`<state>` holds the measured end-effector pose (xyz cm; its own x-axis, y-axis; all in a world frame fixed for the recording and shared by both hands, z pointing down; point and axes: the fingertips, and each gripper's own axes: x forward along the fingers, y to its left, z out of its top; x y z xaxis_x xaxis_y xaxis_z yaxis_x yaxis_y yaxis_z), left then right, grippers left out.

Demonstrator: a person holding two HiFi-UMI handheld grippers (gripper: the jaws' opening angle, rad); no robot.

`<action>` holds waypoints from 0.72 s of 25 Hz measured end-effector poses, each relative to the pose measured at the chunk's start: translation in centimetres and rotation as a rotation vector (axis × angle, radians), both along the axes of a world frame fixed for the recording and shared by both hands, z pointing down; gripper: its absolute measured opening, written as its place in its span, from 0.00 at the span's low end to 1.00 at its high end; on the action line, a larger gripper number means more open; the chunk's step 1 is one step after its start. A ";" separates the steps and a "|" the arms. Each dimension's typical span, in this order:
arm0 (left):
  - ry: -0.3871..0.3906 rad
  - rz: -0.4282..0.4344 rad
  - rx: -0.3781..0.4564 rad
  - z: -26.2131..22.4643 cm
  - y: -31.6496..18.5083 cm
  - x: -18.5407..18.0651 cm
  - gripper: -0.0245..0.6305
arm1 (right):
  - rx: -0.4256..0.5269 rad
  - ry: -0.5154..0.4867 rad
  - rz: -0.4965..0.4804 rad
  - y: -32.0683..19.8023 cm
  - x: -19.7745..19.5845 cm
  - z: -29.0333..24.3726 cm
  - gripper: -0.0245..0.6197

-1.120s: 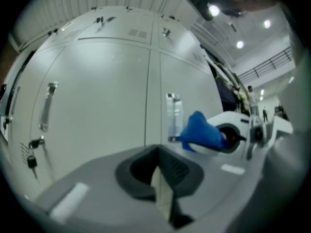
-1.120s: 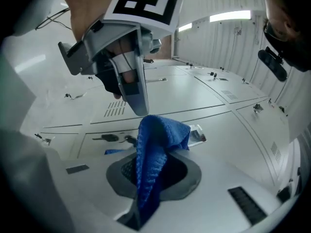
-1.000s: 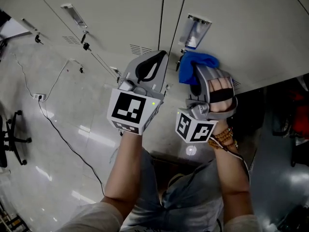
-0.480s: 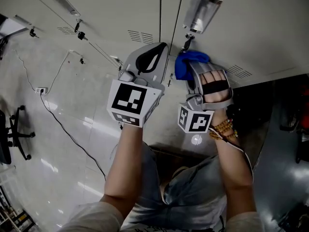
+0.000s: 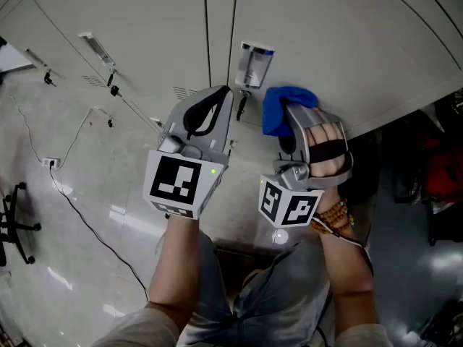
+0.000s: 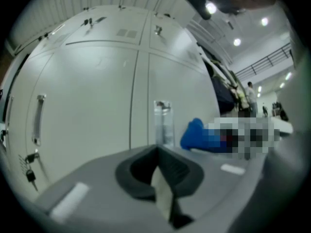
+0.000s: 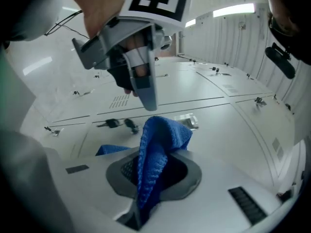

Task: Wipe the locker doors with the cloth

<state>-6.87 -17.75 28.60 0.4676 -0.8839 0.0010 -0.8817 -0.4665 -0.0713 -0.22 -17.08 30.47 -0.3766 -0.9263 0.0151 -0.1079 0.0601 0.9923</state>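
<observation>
Locker doors (image 5: 347,42), outstretched right claw (image 5: 292,130), cloth (image 5: 284,105)

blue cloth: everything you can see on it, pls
The blue cloth looks knitted and soft, bunched into an upright fold. The right gripper is shut on its lower part; a corner pokes out sideways. It sits by the pale locker door, beside the handle; contact unclear.

I seem to be in a workplace locker room: grey metal locker doors (image 5: 145,20) with vents (image 5: 184,92) and keys (image 7: 116,124) at twelve o'clock, polished floor (image 5: 72,251) and an office chair (image 5: 9,219) at nine.
</observation>
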 end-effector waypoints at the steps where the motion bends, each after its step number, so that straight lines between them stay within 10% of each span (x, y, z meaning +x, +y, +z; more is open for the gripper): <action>1: 0.003 0.007 0.023 -1.1 -0.1 0.5 0.04 | 0.025 -0.008 0.002 -0.2 0.1 -1.9 0.11; 18: 0.033 0.000 0.214 -15.6 0.1 1.9 0.04 | 0.247 -0.085 -0.015 0.2 -1.0 -20.5 0.11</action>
<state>-4.99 -17.64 13.00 0.4641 -0.8625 -0.2018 -0.8853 -0.4436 -0.1397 -1.17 -16.90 9.98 -0.3803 -0.8924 -0.2430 -0.1924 -0.1807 0.9645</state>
